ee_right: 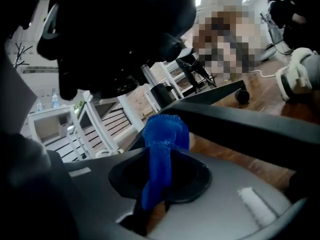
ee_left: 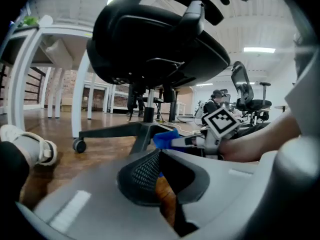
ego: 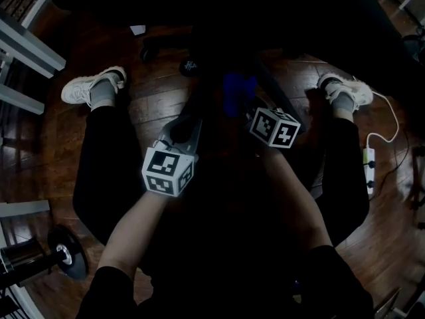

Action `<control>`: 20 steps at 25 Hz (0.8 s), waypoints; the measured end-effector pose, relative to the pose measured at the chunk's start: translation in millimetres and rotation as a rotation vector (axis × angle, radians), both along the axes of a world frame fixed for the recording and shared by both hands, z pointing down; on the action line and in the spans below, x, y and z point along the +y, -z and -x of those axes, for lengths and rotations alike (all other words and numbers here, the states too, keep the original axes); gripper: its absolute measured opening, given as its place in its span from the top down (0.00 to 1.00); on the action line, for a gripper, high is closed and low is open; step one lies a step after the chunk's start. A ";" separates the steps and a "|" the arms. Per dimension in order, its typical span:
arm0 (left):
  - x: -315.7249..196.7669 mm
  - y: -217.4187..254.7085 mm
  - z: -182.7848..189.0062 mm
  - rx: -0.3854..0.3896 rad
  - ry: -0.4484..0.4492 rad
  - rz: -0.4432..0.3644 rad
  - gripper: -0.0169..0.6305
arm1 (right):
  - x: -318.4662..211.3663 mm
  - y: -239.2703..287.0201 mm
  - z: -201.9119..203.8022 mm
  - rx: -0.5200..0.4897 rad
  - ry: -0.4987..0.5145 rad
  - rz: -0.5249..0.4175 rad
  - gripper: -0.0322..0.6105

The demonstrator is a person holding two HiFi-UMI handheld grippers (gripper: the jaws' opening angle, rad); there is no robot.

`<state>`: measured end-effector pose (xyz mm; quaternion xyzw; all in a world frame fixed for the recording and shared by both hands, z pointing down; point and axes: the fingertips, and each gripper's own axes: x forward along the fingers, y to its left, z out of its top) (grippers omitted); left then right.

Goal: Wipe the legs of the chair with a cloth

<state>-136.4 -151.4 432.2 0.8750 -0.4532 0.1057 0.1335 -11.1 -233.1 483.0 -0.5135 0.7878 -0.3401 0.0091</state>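
The left tongs are held low before the chair, shut with the pads together and nothing between them, apparently held aside so that the base is left free for wiping. To the right, the blue cloth is pinched in the right tongs, which are closed on its bunched middle so that a wad stands out past the tips. That wad is set at a black leg near the hub and appears to touch it, as wiping would require.
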 end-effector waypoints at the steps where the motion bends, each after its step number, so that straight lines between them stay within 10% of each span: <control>1: 1.9 -0.5 -13.8 0.001 -0.023 0.008 0.97 | -10.5 -0.4 -8.9 -0.020 -0.043 0.011 0.81; 20: 9.0 -21.1 -89.9 -0.033 -0.130 0.069 0.97 | 18.7 -16.3 -77.0 -0.286 -0.429 0.079 0.81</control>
